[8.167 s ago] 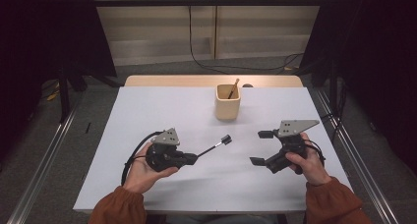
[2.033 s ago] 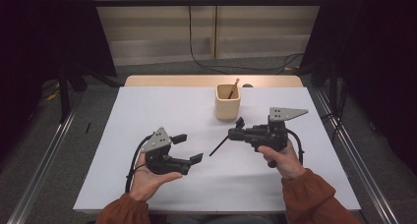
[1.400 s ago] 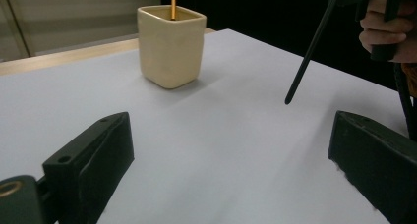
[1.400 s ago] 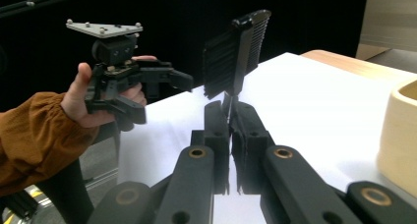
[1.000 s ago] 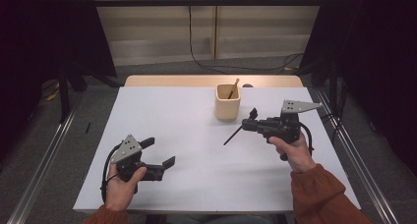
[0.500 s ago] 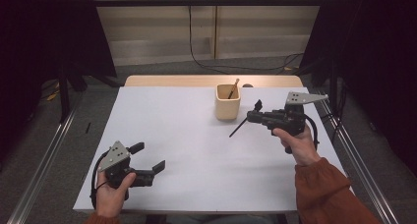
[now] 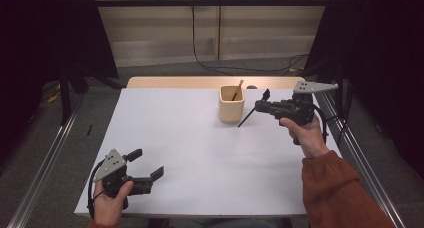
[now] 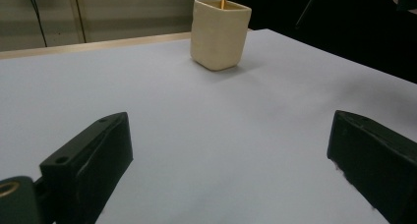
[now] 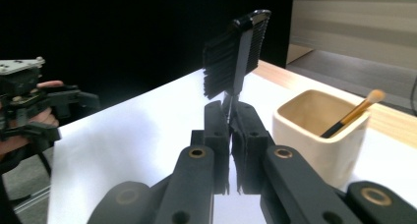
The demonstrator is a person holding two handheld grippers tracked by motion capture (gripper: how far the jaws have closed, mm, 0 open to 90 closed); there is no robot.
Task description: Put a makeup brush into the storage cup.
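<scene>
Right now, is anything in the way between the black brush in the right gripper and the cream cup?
Nothing visible blocks it. The right gripper holds the black brush beside the cream cup, with bare table between. A wooden-handled brush already leans inside the cup, leaving room.

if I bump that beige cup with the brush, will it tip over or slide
The cup looks squat with a broad flat base, so it would probably slide rather than tip. It holds only a thin makeup brush, so it is likely light and may shift easily on the smooth table.
</scene>
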